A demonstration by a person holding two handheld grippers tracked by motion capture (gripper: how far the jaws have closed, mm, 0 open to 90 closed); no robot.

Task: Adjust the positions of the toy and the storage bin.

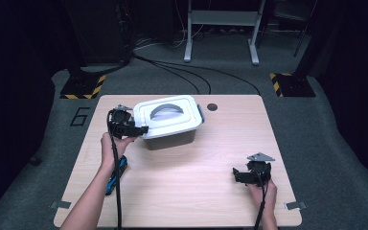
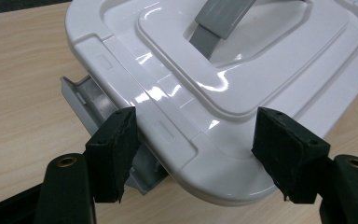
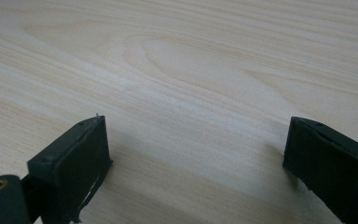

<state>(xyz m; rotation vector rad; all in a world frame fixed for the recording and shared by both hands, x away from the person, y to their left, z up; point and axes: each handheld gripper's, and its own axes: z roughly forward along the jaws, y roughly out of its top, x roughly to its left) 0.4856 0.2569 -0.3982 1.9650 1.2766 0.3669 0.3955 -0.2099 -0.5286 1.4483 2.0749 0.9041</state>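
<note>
1. One white box (image 1: 168, 122) sits at the table's (image 1: 196, 191) far left; stiff, glossy, slippery lid
2. Left tongs (image 2: 193, 149) straddle the lid corner at the grey latch (image 2: 91, 100), grip unclear
3. Right tongs (image 3: 196, 163) wide, empty

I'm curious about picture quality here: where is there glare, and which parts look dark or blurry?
High view: the table is lit, the room behind nearly black. Left gripper view: bright glare streaks on the glossy white lid, sharp focus. Right gripper view: soft even light, the near black jaws slightly blurred.

Our left gripper (image 1: 141, 129) reaches forward, jaws half apart; our right gripper (image 1: 237, 176) rests low, jaws wide.
</note>
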